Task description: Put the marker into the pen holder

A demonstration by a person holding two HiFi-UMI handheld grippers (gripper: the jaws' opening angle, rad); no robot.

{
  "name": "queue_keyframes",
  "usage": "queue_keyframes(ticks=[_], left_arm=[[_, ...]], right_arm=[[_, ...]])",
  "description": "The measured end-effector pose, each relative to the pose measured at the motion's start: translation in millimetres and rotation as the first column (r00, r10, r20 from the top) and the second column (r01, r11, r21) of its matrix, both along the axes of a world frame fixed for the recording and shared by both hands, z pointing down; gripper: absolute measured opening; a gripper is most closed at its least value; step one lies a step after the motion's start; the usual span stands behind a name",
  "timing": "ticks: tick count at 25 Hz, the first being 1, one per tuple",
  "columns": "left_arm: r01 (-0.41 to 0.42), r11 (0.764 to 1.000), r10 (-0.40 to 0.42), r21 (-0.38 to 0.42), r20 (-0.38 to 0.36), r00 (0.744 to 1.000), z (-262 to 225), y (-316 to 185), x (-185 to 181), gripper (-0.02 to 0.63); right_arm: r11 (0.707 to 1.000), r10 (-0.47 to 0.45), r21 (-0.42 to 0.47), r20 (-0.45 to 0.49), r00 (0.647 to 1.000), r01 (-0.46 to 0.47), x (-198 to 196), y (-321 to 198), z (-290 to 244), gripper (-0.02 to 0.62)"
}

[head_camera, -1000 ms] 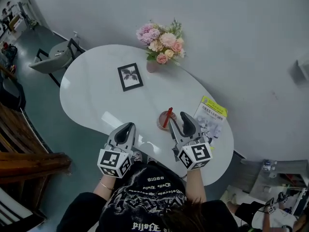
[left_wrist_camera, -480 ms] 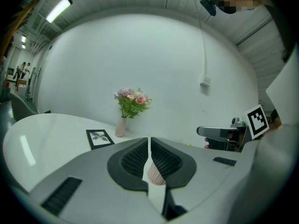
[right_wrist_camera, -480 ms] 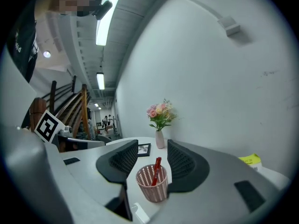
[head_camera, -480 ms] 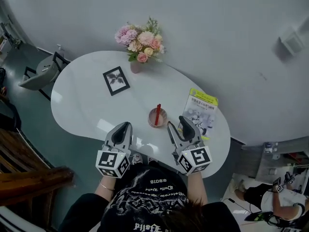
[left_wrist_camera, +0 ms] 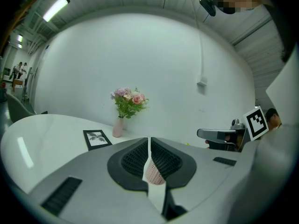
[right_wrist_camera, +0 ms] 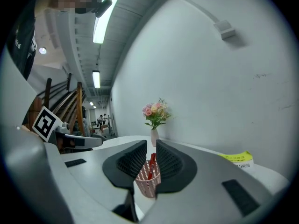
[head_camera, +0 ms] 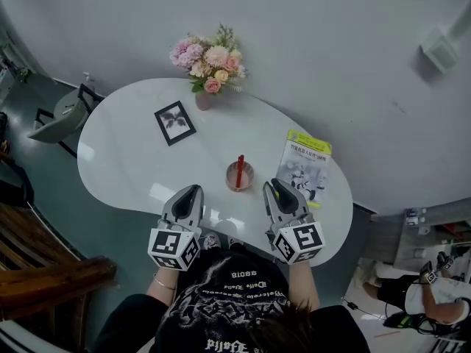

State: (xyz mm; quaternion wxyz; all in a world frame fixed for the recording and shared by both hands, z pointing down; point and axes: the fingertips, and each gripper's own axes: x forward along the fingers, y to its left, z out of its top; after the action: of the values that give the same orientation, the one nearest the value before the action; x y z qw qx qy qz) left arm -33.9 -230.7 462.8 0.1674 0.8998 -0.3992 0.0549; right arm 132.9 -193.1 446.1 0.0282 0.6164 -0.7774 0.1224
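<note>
The right claw [head_camera: 277, 188] has just narrowed to an empty slit; the marker [head_camera: 239, 163] stands in the pen holder [head_camera: 231, 180] just beyond, apparently delivered.

The red marker [head_camera: 239, 162] is standing inside the pink mesh pen holder [head_camera: 240, 179], leaning slightly against its rim, with its upper part sticking out above the top. The round, cup-shaped pen holder is sitting upright, near the yellow-topped booklet [head_camera: 305, 166], lying to the booklet's left in the head view and not touching it.
</note>
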Motion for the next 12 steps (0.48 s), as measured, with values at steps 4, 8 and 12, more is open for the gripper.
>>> queue_keyframes(ticks=[4, 8, 12], left_arm=[[-0.007, 1.0, 0.007, 0.0, 0.005, 1.0, 0.7, 1.9, -0.6, 0.035], [-0.005, 1.0, 0.005, -0.003, 0.006, 1.0, 1.8, 1.3, -1.1, 0.035], [-0.006, 1.0, 0.006, -0.003, 0.008, 1.0, 2.8, 0.1, -1.3, 0.035]], right_arm=[[1.0, 0.003, -0.004, -0.01, 1.0, -0.003, -0.1, 0.6, 1.3, 0.055], [1.0, 0.022, 0.001, -0.007, 1.0, -0.022, 2.2, -1.0, 0.7, 0.035], [1.0, 0.023, -0.009, -0.023, 0.999, -0.023, 3.2, -2.4, 3.2, 0.028]])
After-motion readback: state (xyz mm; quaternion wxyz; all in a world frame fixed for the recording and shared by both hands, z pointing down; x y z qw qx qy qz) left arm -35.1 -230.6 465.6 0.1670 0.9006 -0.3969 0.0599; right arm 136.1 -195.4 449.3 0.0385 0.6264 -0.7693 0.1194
